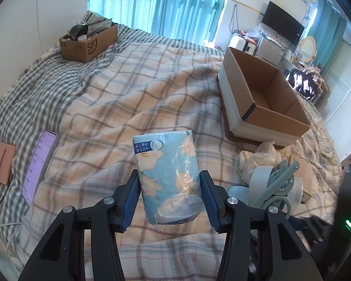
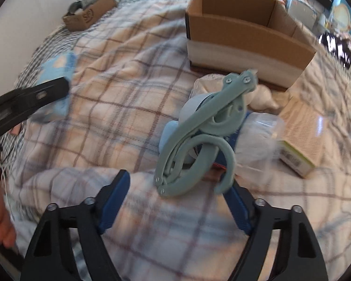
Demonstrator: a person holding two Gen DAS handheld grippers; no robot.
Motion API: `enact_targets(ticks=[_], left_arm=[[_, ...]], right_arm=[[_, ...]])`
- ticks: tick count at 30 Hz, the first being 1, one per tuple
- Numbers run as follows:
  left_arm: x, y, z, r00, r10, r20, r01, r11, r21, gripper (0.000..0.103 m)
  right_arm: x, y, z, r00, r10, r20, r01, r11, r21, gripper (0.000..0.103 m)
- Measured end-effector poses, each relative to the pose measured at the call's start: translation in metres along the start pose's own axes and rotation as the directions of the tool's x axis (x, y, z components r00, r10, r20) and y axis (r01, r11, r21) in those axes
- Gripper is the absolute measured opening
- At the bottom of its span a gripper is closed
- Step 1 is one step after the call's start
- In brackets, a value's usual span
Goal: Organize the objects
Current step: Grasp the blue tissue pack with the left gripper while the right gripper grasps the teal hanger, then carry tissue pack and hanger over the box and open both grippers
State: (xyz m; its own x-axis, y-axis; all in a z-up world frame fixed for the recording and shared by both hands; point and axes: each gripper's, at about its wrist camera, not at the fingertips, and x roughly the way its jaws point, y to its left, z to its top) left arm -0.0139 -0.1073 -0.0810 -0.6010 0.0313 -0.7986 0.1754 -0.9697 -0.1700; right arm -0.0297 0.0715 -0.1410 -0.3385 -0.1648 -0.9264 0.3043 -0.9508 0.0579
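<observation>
My left gripper is shut on a light blue tissue pack printed with pale flowers, held up over the plaid blanket. In the right wrist view that gripper's black arm and the blurred tissue pack show at the left. My right gripper stands open, low over the pile. A grey-green folding hanger lies there, its lower end between the fingers. The left pad is clear of it and the right fingertip is hidden behind the hook. The hanger also shows low right in the left wrist view.
An empty cardboard box sits beyond the pile. A smaller box full of items is far left. A lit phone and pink wallet lie left. A pale carton, clear bag and white cloth surround the hanger.
</observation>
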Motion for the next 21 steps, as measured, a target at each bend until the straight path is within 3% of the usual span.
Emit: enact_targets(ticks=[3, 5, 7, 8, 16, 21], left_arm=[[0.001, 0.002, 0.0, 1.0, -0.01, 0.002, 0.01, 1.0, -0.004, 0.051], [0.001, 0.001, 0.0, 1.0, -0.021, 0.001, 0.021, 1.0, -0.006, 0.051], [0.001, -0.001, -0.001, 1.0, -0.027, 0.003, 0.027, 1.0, 0.0, 0.051], [0.001, -0.003, -0.001, 0.999, -0.033, 0.005, 0.033, 0.999, 0.005, 0.051], [-0.003, -0.021, -0.002, 0.998, -0.052, 0.021, 0.051, 0.997, 0.052, 0.051], [-0.016, -0.039, -0.003, 0.996, -0.075, 0.05, 0.069, 0.992, 0.107, 0.051]], right_arm=[[0.007, -0.004, 0.007, 1.0, -0.008, -0.013, 0.008, 0.999, 0.039, 0.047], [0.006, -0.005, 0.009, 1.0, -0.015, -0.004, 0.015, 0.999, 0.043, 0.039], [0.001, -0.004, 0.008, 1.0, -0.014, 0.014, 0.014, 0.999, 0.029, 0.018], [-0.002, -0.004, 0.008, 1.0, 0.0, 0.029, 0.0, 1.0, 0.022, 0.013], [-0.048, -0.005, 0.0, 0.985, 0.028, 0.168, -0.02, 0.999, -0.049, 0.01], [-0.097, -0.025, 0.003, 0.964, 0.031, 0.265, -0.016, 0.998, -0.057, 0.01]])
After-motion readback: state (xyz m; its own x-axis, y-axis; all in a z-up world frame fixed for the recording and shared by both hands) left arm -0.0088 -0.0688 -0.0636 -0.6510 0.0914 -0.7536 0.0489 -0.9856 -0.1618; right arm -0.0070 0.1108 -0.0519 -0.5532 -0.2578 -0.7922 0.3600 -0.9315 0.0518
